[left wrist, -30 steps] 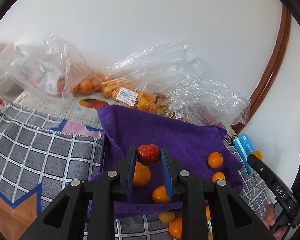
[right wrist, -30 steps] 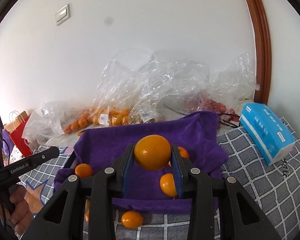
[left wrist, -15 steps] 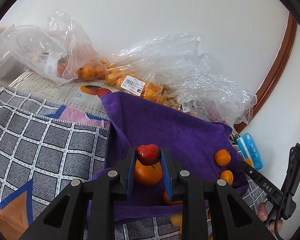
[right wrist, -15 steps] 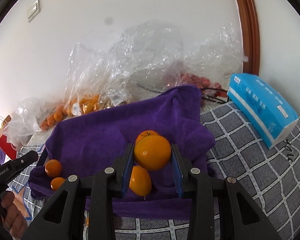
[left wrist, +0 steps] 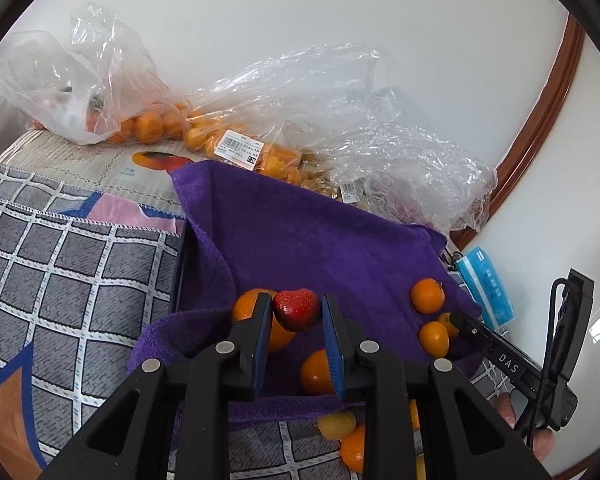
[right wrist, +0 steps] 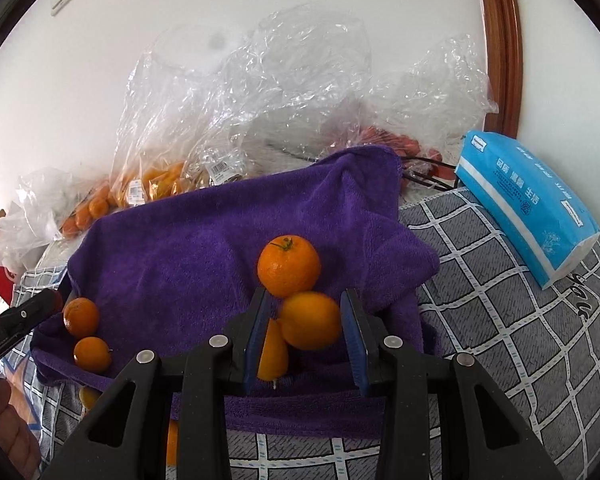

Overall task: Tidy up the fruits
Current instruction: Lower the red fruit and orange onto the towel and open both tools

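My left gripper point(left wrist: 296, 304) is shut on a red strawberry point(left wrist: 298, 314), just above the near part of a purple towel point(left wrist: 300, 232). An orange point(left wrist: 249, 307) lies behind its left finger, another point(left wrist: 315, 373) under its right. My right gripper point(right wrist: 305, 296) hangs low over the same purple towel point(right wrist: 180, 256) and its jaws are opening. Between them is an orange point(right wrist: 310, 320), with a gap at the left pad. A stemmed orange point(right wrist: 289, 266) lies just beyond it. Two small oranges point(right wrist: 81, 317) rest at the towel's left.
Clear plastic bags point(left wrist: 260, 120) of oranges lie along the wall behind the towel. A blue tissue pack point(right wrist: 528, 204) sits at the right on the grey checked cloth point(right wrist: 500, 320). Loose fruit point(left wrist: 336, 424) lies in front of the towel. A wooden door frame point(right wrist: 500, 40) stands at the far right.
Both grippers have sunk toward the purple towel. The right jaws have widened slightly and the orange between them sits lower and off the left pad. The strawberry stays gripped.
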